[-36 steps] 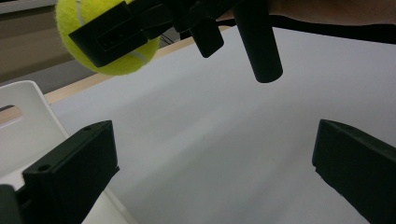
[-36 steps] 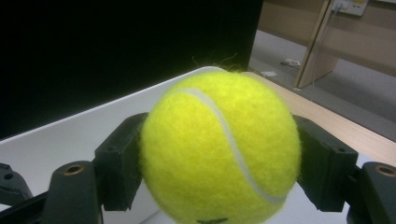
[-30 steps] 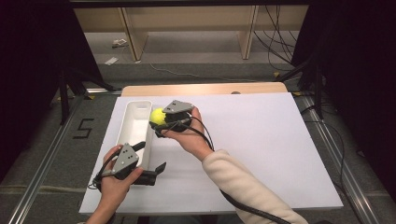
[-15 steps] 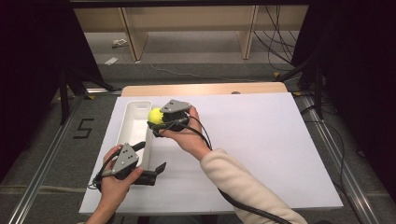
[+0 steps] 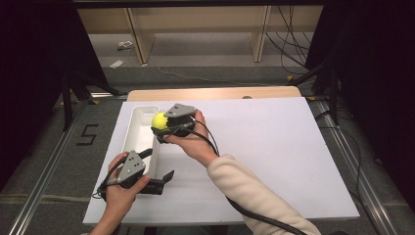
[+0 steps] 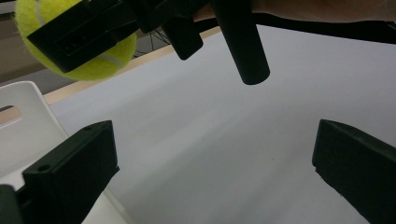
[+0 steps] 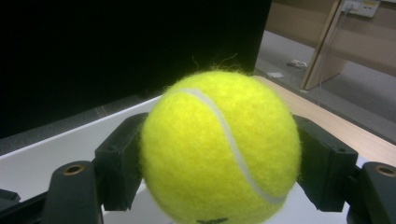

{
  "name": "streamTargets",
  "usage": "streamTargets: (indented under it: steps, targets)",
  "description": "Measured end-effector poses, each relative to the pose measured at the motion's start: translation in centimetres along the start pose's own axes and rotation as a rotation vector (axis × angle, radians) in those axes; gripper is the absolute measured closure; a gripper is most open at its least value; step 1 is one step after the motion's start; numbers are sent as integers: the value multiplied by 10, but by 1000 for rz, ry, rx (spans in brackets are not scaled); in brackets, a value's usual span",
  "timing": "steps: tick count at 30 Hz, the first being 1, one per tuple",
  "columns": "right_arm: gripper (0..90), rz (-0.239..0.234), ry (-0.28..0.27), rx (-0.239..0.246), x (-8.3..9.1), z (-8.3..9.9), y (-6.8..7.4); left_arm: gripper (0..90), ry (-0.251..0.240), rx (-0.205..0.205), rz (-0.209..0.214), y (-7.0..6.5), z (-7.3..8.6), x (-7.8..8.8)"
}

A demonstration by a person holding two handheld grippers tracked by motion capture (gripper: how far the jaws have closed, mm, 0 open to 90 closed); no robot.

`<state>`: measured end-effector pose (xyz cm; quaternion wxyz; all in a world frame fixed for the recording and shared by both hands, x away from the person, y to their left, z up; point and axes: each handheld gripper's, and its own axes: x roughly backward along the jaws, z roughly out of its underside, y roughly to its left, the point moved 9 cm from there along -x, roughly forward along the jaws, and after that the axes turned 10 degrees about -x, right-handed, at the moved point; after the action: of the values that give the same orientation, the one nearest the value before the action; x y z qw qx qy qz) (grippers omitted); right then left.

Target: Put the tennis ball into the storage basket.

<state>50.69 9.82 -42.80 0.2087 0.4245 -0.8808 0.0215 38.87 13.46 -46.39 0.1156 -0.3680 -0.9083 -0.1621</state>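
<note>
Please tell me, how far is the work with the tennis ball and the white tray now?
Done: the right gripper is shut on the tennis ball and holds it lifted over the white tray. In hand: carrying the ball above the tray's far part. Left: probably lowering and releasing it inside; the ball is not in the tray yet. The left gripper is open by the tray's near end, holding nothing.

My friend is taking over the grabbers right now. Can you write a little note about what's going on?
Right gripper: shut on the tennis ball, holding it above the white bin.
Left gripper: open, holding nothing, at the bin's near end with one jaw over its rim.
Done: ball picked up and carried to the bin.
Left: probably lower it in, then open the jaws.
</note>
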Motion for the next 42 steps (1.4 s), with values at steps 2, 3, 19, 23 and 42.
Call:
streamTargets:
  steps: [2, 3, 19, 23, 42]
  targets:
    - [269, -3, 7, -4, 0, 0, 1, 0, 0, 0, 0, 0, 0, 0]
    - [269, -3, 4, -2, -1, -1, 1, 0, 0, 0, 0, 0, 0, 0]
    - [269, -16, 15, 7, -7, -3, 8, 0, -1, 2, 2, 0, 0, 0]
    - [269, -20, 8, 7, -9, -5, 10, 0, -1, 1, 1, 0, 0, 0]
    - [269, -38, 23, 19, -18, -6, 18, 0, 1, -3, 3, -1, 0, 0]
